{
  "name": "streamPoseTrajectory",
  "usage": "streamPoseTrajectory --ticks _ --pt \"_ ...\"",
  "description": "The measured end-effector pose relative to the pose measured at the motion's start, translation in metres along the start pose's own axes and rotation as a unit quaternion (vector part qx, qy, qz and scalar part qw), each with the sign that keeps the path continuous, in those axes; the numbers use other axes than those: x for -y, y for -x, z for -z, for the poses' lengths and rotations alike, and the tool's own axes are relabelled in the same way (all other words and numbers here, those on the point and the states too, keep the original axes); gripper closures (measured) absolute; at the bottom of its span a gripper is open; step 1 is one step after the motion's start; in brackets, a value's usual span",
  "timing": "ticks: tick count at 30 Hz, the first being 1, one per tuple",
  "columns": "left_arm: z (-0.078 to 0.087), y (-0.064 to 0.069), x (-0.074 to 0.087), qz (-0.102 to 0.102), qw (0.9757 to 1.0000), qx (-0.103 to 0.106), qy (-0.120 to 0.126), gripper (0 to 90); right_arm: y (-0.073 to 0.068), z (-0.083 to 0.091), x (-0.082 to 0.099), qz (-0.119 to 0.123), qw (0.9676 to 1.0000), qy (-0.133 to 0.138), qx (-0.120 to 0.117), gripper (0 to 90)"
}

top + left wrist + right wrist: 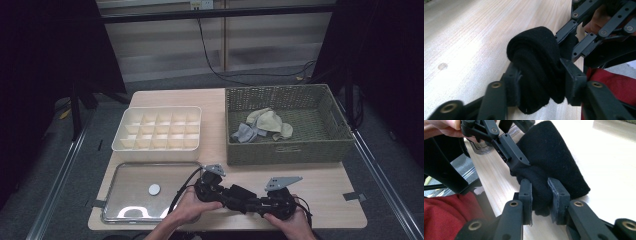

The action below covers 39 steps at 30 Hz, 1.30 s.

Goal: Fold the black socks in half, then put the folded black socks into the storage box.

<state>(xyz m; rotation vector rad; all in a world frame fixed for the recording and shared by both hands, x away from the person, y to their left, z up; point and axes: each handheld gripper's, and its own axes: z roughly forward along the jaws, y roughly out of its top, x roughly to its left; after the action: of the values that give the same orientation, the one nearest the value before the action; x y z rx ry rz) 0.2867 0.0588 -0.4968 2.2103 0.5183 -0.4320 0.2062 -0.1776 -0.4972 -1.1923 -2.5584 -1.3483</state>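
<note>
Both my tongs grip one black rolled sock (536, 67) at the near edge of the wooden surface (220, 107), between my two hands. My left tongs (539, 82) stand about half open, their pads pressing the thick roll from either side. My right tongs (540, 197) are drawn narrower and pinch a thinner fold of the same sock at its other end. In the high view the left tongs (216, 189) and right tongs (260, 202) point at each other, almost tip to tip, with the sock dark and hard to make out between them.

The sock's long axis runs along the surface's near edge, from one pair of tongs to the other; in the right gripper view its broad rounded end lies toward the far side, resting on the wood.

Just left of my left hand (187, 210) lies a shiny metal tray (125, 175) carrying a small white disc (154, 189). Beyond it sits a white divided organiser box (157, 127), its cells open upward. To the right of that stands a woven basket (287, 150) holding a heap of pale socks (262, 125). Nothing lies between my tongs and these containers.
</note>
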Motion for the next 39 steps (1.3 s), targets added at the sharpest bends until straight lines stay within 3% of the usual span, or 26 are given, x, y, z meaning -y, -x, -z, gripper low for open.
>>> streamPoseTrajectory --ticks 3,5,13,27,39 --pt "0.002 -0.001 0.001 0.007 1.0000 0.001 0.006 60.6 0.001 -0.001 -0.001 0.000 1.0000 0.002 -0.002 73.8" --pt "0.004 -0.001 0.000 0.008 0.9999 -0.009 0.011 62.5 0.002 0.000 -0.003 -0.002 1.0000 0.003 0.000 72.5" --pt "0.012 -0.005 -0.002 0.012 0.9997 -0.011 0.017 64.4 0.004 0.000 -0.009 0.000 0.9997 0.023 -0.010 61.1" --pt "0.031 -0.005 -0.003 0.011 0.9989 -0.040 0.023 64.5 0.012 0.015 -0.009 -0.012 0.9987 0.049 0.013 46.7" --pt "0.054 -0.008 0.001 0.013 0.9980 -0.058 0.023 64.5 0.015 0.020 -0.010 -0.014 0.9982 0.056 0.019 43.5"
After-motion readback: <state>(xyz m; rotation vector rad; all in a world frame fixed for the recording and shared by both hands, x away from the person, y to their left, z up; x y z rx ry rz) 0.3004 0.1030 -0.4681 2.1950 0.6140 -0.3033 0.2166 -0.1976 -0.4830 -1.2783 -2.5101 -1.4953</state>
